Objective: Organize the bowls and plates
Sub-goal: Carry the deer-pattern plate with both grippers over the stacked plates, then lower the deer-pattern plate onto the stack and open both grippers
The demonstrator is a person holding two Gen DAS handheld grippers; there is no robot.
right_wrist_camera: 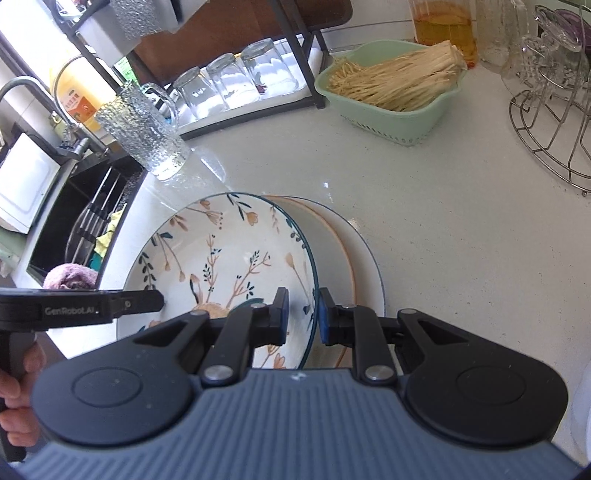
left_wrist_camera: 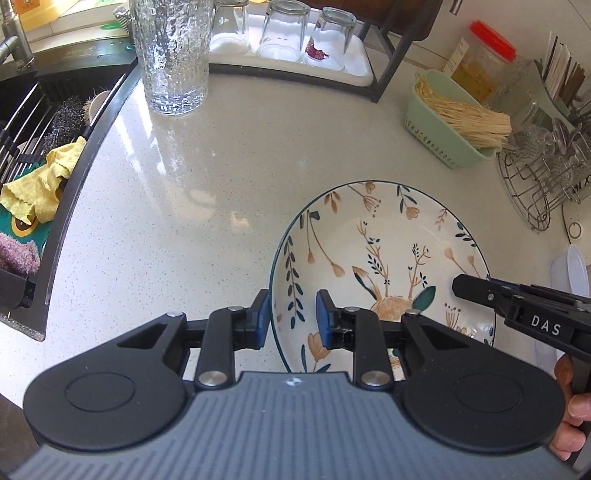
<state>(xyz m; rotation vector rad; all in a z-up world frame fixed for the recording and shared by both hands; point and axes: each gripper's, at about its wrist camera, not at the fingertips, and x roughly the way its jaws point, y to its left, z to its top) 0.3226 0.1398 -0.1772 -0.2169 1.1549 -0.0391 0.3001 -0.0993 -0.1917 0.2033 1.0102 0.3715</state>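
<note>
A floral bowl point(left_wrist_camera: 369, 251) point(right_wrist_camera: 221, 251) with a dark blue rim is held between both grippers over the pale countertop point(left_wrist_camera: 184, 203). My left gripper point(left_wrist_camera: 291, 319) is shut on the bowl's left rim, one blue pad outside the wall and one inside. My right gripper point(right_wrist_camera: 303, 317) is shut on the opposite rim. Each gripper's tip shows in the other view: the right one point(left_wrist_camera: 461, 286), the left one point(right_wrist_camera: 147, 300). Under the bowl lie an orange-rimmed plate point(right_wrist_camera: 332, 251) and a wider white plate point(right_wrist_camera: 364, 266). I cannot tell whether the bowl touches them.
A tall textured glass point(left_wrist_camera: 171, 55) point(right_wrist_camera: 144, 136) stands behind the bowl near the sink point(left_wrist_camera: 37, 147). A green basket of pale strands point(left_wrist_camera: 450, 122) point(right_wrist_camera: 399, 92) and a wire rack point(left_wrist_camera: 543, 177) point(right_wrist_camera: 554, 129) sit at the back right. Upturned glasses point(left_wrist_camera: 284, 33) stand on a tray.
</note>
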